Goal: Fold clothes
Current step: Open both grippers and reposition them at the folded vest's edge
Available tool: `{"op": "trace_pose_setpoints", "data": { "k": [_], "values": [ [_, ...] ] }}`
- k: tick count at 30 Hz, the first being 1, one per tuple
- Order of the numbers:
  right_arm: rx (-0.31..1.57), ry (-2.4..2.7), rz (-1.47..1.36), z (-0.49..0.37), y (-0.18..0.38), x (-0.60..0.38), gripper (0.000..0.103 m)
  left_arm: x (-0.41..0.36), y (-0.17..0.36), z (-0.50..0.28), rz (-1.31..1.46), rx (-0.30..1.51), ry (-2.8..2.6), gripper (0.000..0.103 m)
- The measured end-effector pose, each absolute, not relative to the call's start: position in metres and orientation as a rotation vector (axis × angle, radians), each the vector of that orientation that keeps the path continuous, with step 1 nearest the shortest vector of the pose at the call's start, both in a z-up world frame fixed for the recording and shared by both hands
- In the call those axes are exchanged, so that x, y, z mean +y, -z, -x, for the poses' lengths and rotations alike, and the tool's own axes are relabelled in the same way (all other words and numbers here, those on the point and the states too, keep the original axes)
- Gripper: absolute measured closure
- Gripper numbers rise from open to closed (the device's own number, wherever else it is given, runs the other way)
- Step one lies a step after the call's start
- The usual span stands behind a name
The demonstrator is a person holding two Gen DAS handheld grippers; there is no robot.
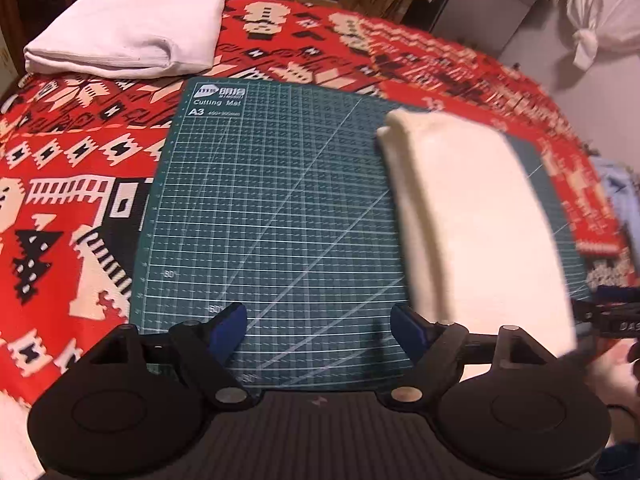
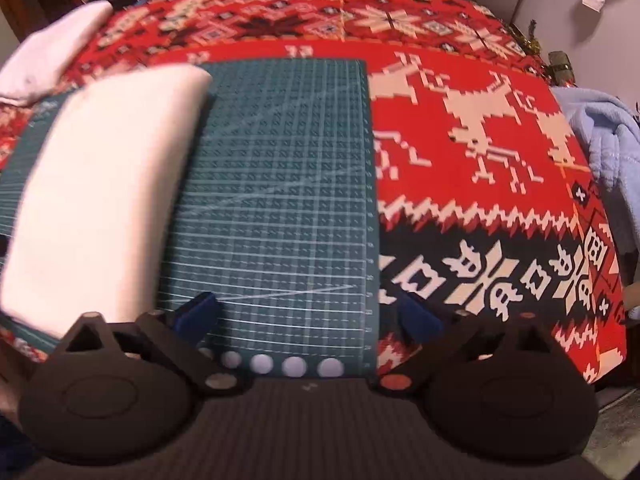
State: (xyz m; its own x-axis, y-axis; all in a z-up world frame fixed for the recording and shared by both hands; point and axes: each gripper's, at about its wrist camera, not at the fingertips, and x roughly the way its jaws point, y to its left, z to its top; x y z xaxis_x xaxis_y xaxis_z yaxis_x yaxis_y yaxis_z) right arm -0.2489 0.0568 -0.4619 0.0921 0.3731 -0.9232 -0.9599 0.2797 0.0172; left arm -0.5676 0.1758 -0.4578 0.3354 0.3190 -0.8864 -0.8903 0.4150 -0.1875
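Both claws sit spread and empty, left claw (image 1: 318,320) and right claw (image 2: 310,312); I see the folded cream cloth (image 1: 472,216) between them (long axis running away), right of the left claw's frame.

- 2 folded cloths: cream one (image 1: 476,216) on mat, white one (image 1: 128,34) far-left corner
- 1 green cutting mat (image 1: 276,208)
- 1 red patterned blanket (image 2: 472,128)
- 1 light-blue fleece (image 2: 604,136), right edge
- 2 grippers: left (image 1: 319,322), right (image 2: 312,312), both w/ jaws apart, nothing held
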Motion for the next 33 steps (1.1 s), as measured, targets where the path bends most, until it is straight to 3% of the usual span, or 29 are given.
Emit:
{"op": "trace_pose_setpoints", "data": {
  "k": [5,9,22,24,26,28,30,33],
  "values": [
    [1.013,-1.135,0.72,0.245,0.465,0.054,0.0,0.176,0.466,0.56,0.707,0.929,-0.82,0.0],
    [0.991,-1.155,0.721,0.245,0.465,0.053,0.0,0.159,0.472,0.539,0.529,1.044,-0.817,0.0],
    [0.903,-1.207,0.678,0.249,0.469,0.046,0.0,0.144,0.474,0.542,0.458,1.007,-0.825,0.0],
    [0.925,-1.209,0.692,0.248,0.467,0.048,0.0,0.145,0.473,0.541,0.461,1.006,-0.819,0.003],
    [0.965,-1.222,0.679,0.245,0.462,0.049,0.001,0.147,0.468,0.546,0.488,0.996,-0.826,0.028],
    [1.021,-1.258,0.591,0.239,0.449,0.046,0.005,0.156,0.458,0.562,0.63,0.935,-0.803,0.043],
    [1.023,-1.309,0.454,0.237,0.428,0.038,0.005,0.162,0.447,0.582,0.805,0.801,-0.729,0.043],
    [1.029,-1.415,0.288,0.236,0.403,0.033,0.006,0.162,0.426,0.593,0.85,0.657,-0.645,0.043]
  ]
}}
